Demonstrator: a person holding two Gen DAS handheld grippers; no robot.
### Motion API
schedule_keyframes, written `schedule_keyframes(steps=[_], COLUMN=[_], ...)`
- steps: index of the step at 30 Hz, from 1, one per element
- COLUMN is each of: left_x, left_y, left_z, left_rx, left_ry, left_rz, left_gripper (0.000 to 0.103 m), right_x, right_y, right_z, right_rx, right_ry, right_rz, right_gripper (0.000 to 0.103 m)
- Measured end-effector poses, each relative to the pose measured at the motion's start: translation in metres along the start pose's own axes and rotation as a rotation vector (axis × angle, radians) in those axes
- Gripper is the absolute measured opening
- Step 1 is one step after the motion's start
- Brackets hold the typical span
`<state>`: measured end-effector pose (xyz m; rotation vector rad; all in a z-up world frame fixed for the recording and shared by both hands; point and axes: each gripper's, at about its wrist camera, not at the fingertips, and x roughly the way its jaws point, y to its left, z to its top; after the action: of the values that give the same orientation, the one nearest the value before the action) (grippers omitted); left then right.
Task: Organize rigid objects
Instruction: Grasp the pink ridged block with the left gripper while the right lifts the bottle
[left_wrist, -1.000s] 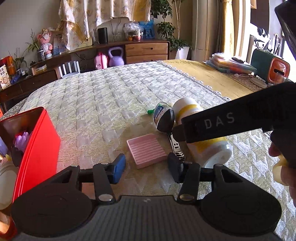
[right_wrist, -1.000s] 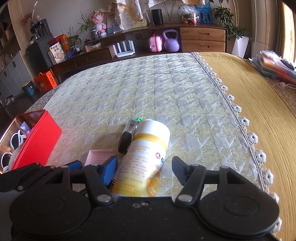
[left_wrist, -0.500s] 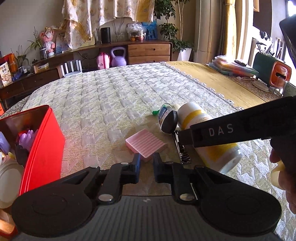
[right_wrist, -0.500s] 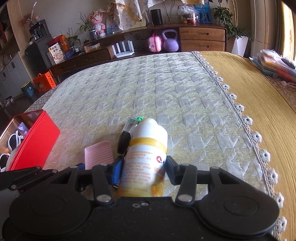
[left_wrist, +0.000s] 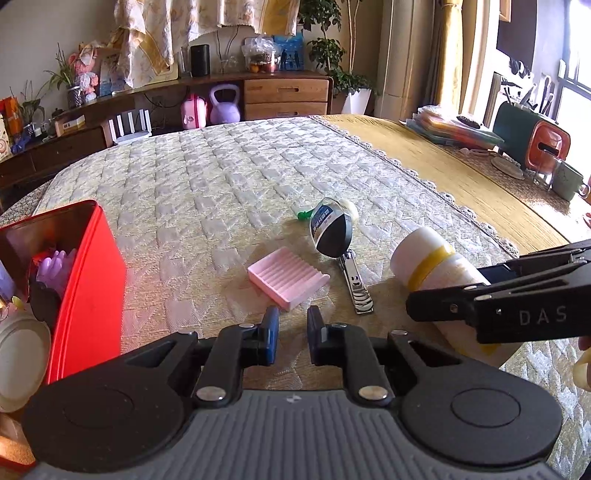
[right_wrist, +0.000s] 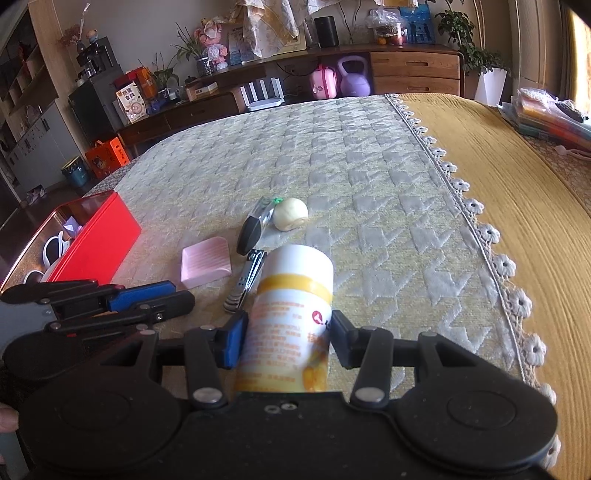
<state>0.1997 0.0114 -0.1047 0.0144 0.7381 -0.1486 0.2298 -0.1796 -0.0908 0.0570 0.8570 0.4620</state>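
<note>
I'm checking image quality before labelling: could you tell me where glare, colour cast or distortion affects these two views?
Left wrist view: the window at right is blown out, and the red box throws a pink cast on the quilt beside it. Right wrist view: the quilt's lace edge bows with fisheye distortion; the bottle label is soft.

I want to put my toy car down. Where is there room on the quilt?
The far quilt, beyond the small bottle and cream ball, is bare. So is the strip between them and the lace edge. It is crowded near the pink soap dish, nail clipper and red box.
</note>
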Motion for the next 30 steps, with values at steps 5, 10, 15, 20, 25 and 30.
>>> schedule_keyframes(steps=[5,10,15,20,25,30], left_x=[0.000,0.006,0.017,0.030,0.035,0.037], left_y=[0.000,0.008,0.011,0.006,0.007,0.005], left_z=[0.004,0.013,0.018,0.018,0.021,0.021], left_rx=[0.012,-0.019,0.006,0.072,0.084,0.105], left_ry=[-0.014,-0.027,-0.014,0.001,-0.006,-0.021], left_rz=[-0.001,-0.019,-0.029,-0.028,-0.025,-0.017], left_gripper=[0.076,0.078,0.078,0.078,0.078,0.078], right_x=[0.000,-0.001,-0.001,-0.001,-0.002,-0.001], right_y=[-0.001,-0.005,-0.007,-0.008,-0.009,-0.009], right_z=[-0.001,-0.002,-0.001,-0.002,-0.002,-0.002], right_rx=[0.006,0.010,0.002,0.002,0.009,0.012], right_ry=[-0.001,-0.003,0.001,0.001,-0.002,-0.004], right_rz=[0.014,0.028,0.046,0.053,0.059,0.061], right_gripper=[0.047,0.047,0.047,0.047,0.047,0.047])
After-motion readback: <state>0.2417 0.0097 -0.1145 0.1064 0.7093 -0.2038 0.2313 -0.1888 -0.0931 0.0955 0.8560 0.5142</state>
